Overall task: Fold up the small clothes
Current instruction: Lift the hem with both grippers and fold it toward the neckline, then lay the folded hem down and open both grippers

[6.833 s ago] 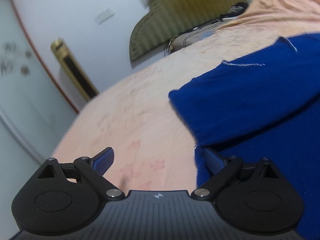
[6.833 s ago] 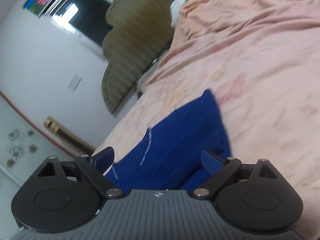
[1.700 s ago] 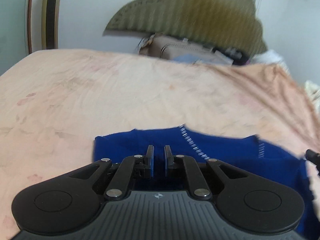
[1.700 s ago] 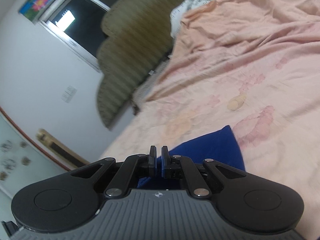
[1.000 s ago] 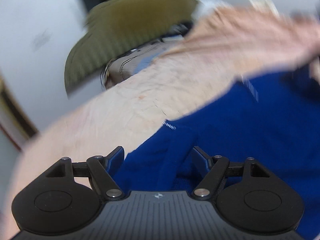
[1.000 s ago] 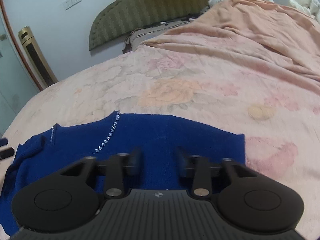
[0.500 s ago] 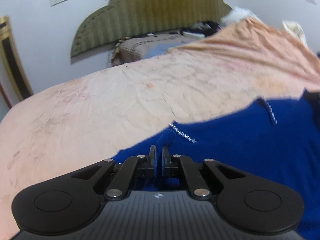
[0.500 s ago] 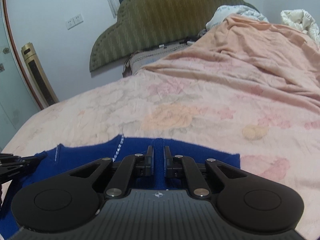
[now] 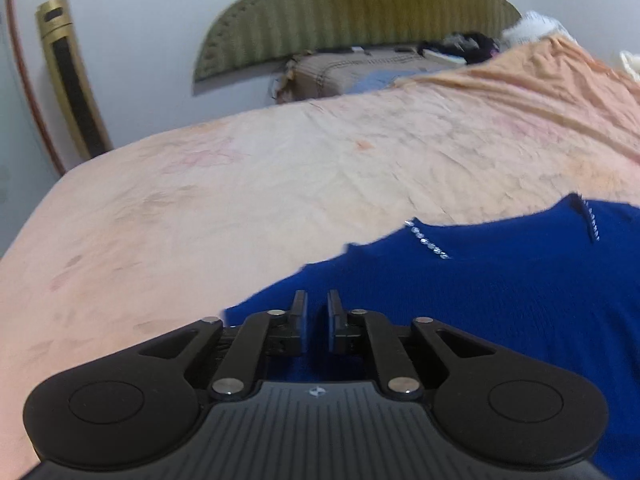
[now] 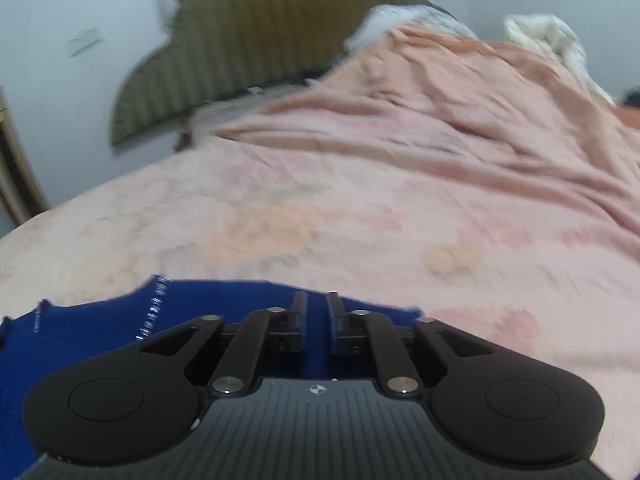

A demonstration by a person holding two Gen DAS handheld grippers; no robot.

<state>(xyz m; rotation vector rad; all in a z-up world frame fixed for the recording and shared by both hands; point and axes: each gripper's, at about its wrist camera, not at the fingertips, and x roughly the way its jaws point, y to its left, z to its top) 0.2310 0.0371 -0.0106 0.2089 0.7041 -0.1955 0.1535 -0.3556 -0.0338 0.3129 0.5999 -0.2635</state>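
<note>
A dark blue knit garment (image 9: pixel 500 280) with rows of small silver studs lies on the pink floral bedsheet (image 9: pixel 240 200). My left gripper (image 9: pixel 316 312) is nearly closed, pinching the blue fabric near the garment's left edge. In the right wrist view the same garment (image 10: pixel 100 320) fills the lower left, and my right gripper (image 10: pixel 316 312) is nearly closed on its far edge near the right corner. A thin strip of blue shows between each pair of fingers.
An olive padded headboard (image 9: pixel 352 12) and a brown pillow (image 9: pixel 352 70) lie at the far end of the bed. A peach blanket (image 10: pixel 460 120) is bunched at the right. A gold-and-black upright unit (image 9: pixel 68 80) stands by the wall at left.
Both grippers opened about a second ago, then closed on the blue garment's edge. Since half a second ago both hold their grip and have shifted slightly, the views blurring with the motion.
</note>
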